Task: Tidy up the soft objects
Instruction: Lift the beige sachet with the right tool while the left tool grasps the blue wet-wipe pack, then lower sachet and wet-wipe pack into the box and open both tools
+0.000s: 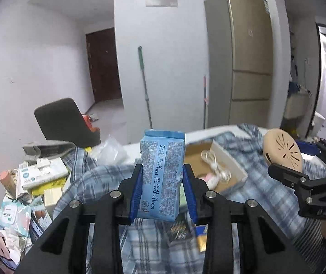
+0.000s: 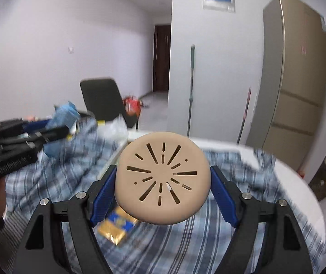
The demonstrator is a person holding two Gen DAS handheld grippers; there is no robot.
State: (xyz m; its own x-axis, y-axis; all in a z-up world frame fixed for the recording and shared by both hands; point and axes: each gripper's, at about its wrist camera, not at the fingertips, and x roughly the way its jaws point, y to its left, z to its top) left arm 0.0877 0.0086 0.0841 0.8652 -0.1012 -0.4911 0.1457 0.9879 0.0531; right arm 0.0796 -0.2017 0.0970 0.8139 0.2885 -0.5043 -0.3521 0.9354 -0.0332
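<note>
Grippers: two, black with blue pads.
Left gripper (image 1: 161, 189): pads pressed on both sides of one soft light-blue plastic pack (image 1: 160, 175), held upright above the blue-and-white checked cloth (image 1: 263, 189).
Pack writing: "MFG", "QC/Pass", "08:16:43 14", "TEL:0572-6680109".
Right gripper (image 2: 163, 189): jaws wide, clamped on one round tan disc with thin slits (image 2: 163, 180), lifted over the same cloth.
Open cardboard box (image 1: 215, 166): one, on the cloth, white cord inside.
Gold-and-blue packet (image 2: 117, 228): one, flat on the cloth, writing too blurred.
Tall gold fridge (image 1: 245, 57): one.
Green-handled mop (image 1: 144, 84): one, leaning on the wall.
Black chair (image 1: 64, 118): one.
</note>
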